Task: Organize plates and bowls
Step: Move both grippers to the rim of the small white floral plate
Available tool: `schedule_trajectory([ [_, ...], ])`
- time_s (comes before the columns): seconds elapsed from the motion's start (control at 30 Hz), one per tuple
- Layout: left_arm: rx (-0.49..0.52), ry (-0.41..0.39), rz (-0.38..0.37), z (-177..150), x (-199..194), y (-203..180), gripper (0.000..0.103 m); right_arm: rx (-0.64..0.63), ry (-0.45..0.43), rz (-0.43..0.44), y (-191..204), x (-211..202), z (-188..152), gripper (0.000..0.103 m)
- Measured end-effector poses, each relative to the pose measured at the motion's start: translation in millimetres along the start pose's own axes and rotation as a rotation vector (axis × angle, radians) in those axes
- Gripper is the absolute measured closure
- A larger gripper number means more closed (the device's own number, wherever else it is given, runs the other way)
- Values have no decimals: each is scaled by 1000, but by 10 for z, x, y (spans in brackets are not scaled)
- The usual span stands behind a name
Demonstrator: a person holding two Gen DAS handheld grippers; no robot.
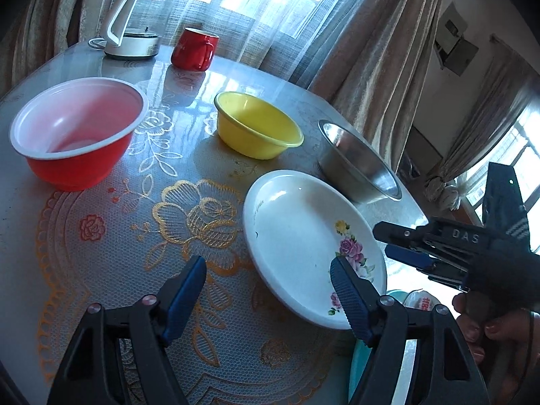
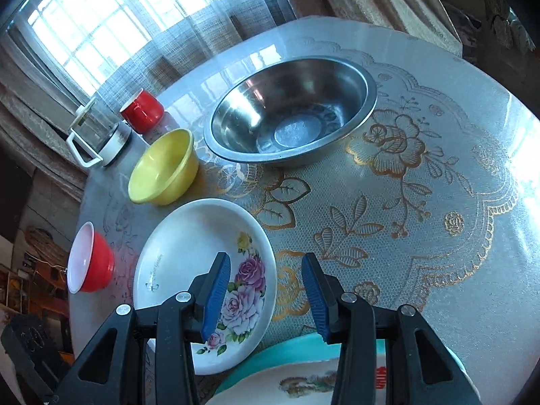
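Nearest, two hand-held grippers hover over a round desk covered by a clear mat with gold flower patterns. The left gripper has its blue fingers spread wide, with nothing between them; its right finger hangs above the near rim of a white plate with roses, its left finger above bare mat. The right gripper has its fingers at a middling gap, also empty, one finger above the rose plate and the other above the mat just right of it. Seen from the left wrist, it comes in from the right, held by a hand. Both seem lined up on that plate, probably to lift it by its rim.

At the very near edge, partly under the right gripper, lie a teal plate and on it a pale printed plate, which may be the start of a stack.

Farther on, the bowls stand apart, none nested: a red bowl with a white inside at far left, a yellow bowl in the middle, and a steel bowl to the right, just beyond the rose plate.

At the far edge, by curtains and a bright window, stand a red mug and a glass kettle.
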State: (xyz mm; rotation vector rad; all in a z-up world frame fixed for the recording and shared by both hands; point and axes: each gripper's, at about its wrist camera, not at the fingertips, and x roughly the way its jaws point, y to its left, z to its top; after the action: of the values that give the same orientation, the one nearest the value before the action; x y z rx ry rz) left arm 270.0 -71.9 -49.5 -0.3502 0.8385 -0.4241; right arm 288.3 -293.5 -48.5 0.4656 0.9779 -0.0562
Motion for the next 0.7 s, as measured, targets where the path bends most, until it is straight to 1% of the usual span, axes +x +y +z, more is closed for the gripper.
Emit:
schedule_trajectory([
  [0.1, 2, 7, 5, -2, 17, 2, 27, -7, 32, -4, 24, 92, 4, 59],
  [0.17, 4, 5, 6, 2, 23, 2, 27, -21, 51, -18, 52, 149, 2, 63],
  [0.23, 10, 5, 8, 4, 28, -5, 28, -32, 60, -22, 68, 191, 6, 65],
  [0.3, 15, 12, -6, 14, 47, -17, 31, -37, 66, -24, 70, 231, 10, 67],
  [0.37, 22, 18, -11, 35, 74, -25, 32, -33, 79, -21, 61, 276, 10, 69],
  [0.47, 17, 18, -17, 34, 71, -15, 33, -33, 81, -13, 74, 299, 18, 70],
  [0.5, 17, 19, -18, 32, 72, -16, 35, -37, 81, -12, 84, 307, 19, 70],
  [0.53, 16, 23, -23, 30, 79, -15, 45, -48, 80, -13, 102, 317, 23, 70],
  [0.57, 16, 34, -29, 27, 93, -12, 48, -66, 80, -19, 130, 329, 26, 72],
  [0.6, 15, 35, -30, 25, 93, -10, 52, -85, 82, -27, 160, 346, 28, 76],
  [0.7, 18, 49, -38, 21, 117, -16, 61, -114, 79, -47, 221, 370, 33, 76],
])
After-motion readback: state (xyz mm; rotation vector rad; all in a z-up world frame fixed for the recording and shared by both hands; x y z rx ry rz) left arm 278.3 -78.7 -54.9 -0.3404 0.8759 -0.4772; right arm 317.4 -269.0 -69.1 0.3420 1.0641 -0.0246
